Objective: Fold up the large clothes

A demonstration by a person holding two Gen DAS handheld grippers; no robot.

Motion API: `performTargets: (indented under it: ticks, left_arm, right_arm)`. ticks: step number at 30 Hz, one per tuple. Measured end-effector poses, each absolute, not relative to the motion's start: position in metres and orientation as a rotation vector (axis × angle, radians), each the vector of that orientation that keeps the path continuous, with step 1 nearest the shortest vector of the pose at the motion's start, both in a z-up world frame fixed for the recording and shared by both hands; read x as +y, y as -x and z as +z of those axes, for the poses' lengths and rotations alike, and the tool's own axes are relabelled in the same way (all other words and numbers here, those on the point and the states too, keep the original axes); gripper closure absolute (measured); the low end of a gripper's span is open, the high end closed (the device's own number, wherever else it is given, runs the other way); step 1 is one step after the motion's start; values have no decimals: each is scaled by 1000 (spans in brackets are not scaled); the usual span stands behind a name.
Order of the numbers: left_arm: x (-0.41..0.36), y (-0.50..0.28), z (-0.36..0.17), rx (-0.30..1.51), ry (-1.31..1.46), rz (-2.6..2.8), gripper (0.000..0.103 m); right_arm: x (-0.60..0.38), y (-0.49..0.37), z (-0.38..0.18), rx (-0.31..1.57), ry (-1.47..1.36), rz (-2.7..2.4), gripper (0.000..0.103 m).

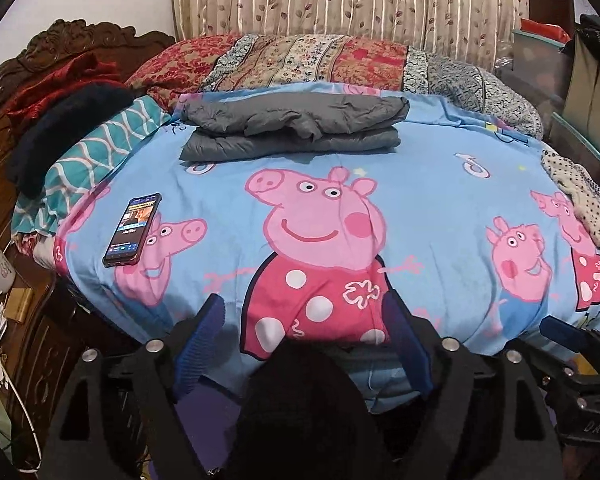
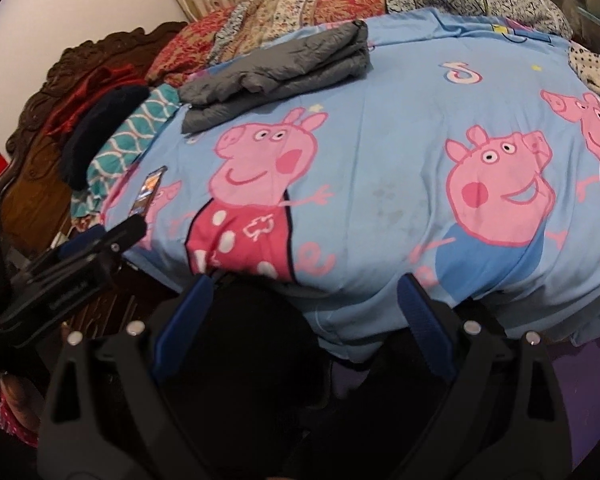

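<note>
A grey padded garment (image 1: 292, 126) lies folded at the far side of the bed, on the blue cartoon-pig sheet (image 1: 432, 216); it also shows in the right wrist view (image 2: 276, 68). My left gripper (image 1: 304, 312) is open and empty, held over the near edge of the bed. My right gripper (image 2: 306, 292) is open and empty, also at the near edge, to the right of the left one. A black cloth (image 1: 308, 404) hangs dark below the fingers in both views (image 2: 236, 360).
A phone (image 1: 132, 230) lies on the sheet at the left. A teal patterned pillow (image 1: 100, 152) and a dark bundle (image 1: 64, 128) sit by the carved headboard (image 1: 60, 46). A dotted cloth (image 1: 580, 204) lies at the right edge. Quilts (image 1: 300, 60) are piled at the back.
</note>
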State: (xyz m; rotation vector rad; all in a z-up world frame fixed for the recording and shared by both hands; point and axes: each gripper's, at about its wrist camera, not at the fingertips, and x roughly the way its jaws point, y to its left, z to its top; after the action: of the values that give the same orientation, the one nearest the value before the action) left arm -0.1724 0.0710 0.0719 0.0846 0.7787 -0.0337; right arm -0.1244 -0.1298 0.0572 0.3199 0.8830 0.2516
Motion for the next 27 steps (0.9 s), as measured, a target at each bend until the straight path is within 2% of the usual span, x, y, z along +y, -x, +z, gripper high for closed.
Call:
performTargets:
  ticks: [10,27]
  left_arm:
    - [68,183,82,710,-118,-35,71]
    - [74,196,82,723,-83,-12,72]
  right_arm:
    - [-140,141,81,738,-312,189,6]
    - [-121,144,80,745,-237,210,6]
